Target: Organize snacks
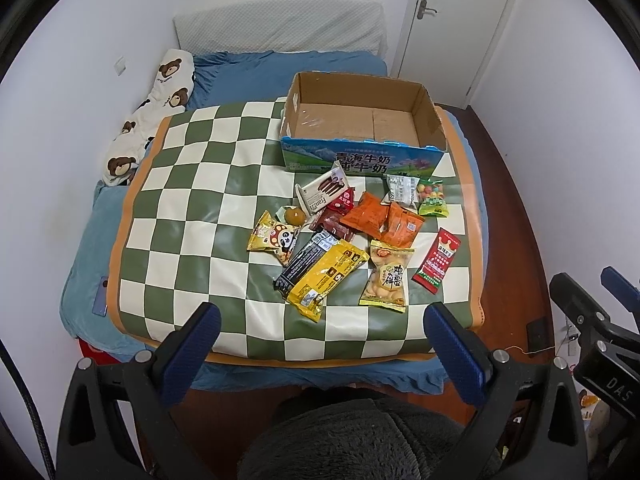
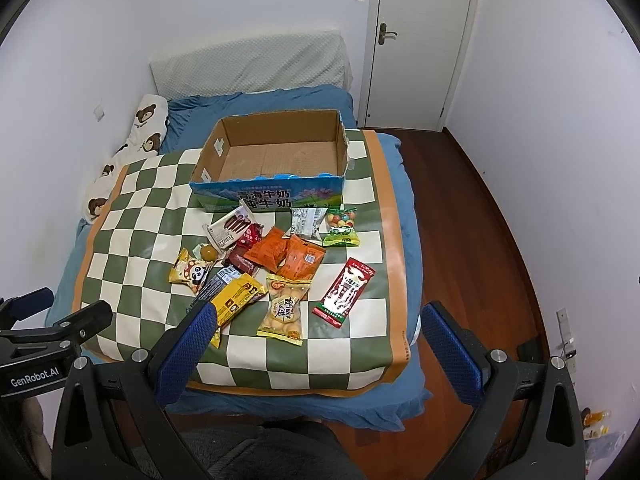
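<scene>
Nearest the cameras, the left gripper (image 1: 320,332) and the right gripper (image 2: 316,328) both hang short of the bed's foot with jaws spread wide and nothing between them, so the step in hand looks like the first pick, not yet begun; the sensible way in, I judge, is to start with the packets lying loose at the near edge of the heap, the egg-biscuit bag (image 2: 283,309) and the red sachet (image 2: 345,292), since each lies flat and mostly clear of its neighbours; pinch across a crimped end or a narrow side, lightly (the biscuits inside would likely crush under a hard squeeze), and lift straight before carrying; the long yellow packet (image 1: 326,278) lies over a black one (image 1: 306,262), so take the top one first or the lower will drag; beyond these sit the panda bag (image 1: 274,240), two orange packets (image 1: 382,220) overlapping, a white wafer box (image 1: 322,194) propped on red wrappers, and a bag of coloured sweets (image 2: 343,227) near the carton; the cardboard box (image 1: 434,120), open-topped and empty, stands just behind the heap and is the likely home for all of it; everything rests on a green-and-cream checked mat (image 1: 192,200) laid over a soft blue bed, which may give under a downward press; farther off, a bear-print pillow (image 1: 164,112) lies by the left wall, then a pale headboard and a closed white door (image 2: 424,36).
</scene>
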A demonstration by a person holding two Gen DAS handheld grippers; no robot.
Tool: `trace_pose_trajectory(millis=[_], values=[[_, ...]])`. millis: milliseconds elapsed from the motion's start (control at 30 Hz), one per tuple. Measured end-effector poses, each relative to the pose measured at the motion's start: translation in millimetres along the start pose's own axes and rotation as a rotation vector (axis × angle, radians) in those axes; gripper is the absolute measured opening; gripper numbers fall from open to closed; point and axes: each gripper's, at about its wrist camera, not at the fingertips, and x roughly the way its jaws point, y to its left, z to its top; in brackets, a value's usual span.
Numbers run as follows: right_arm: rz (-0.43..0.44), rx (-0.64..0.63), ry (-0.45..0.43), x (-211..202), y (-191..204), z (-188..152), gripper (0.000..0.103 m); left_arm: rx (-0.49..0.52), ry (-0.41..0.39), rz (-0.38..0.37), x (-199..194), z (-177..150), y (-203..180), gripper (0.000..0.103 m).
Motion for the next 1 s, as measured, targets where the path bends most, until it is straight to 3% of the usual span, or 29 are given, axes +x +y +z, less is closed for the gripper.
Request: trace_pose_trajectory(millis=[767, 900, 1000], values=[[0.044, 0.001, 0.018, 2.5, -1.9, -3.7, 0.103, -0.014, -0.013, 0.006, -1.2, -2.4, 5.3, 0.103], [0.064, 0.021, 0.044, 12.9, -2.4, -5.7, 0.103, 0.005, -0.048, 0.049, 17.9, 4.8, 9.7, 0.103], [0.082, 0.040, 0.100, 43.0, -4.9, -9.0, 0.103, 0.052, -0.061, 0.098, 43.6, 9.8, 11.3, 0.103]])
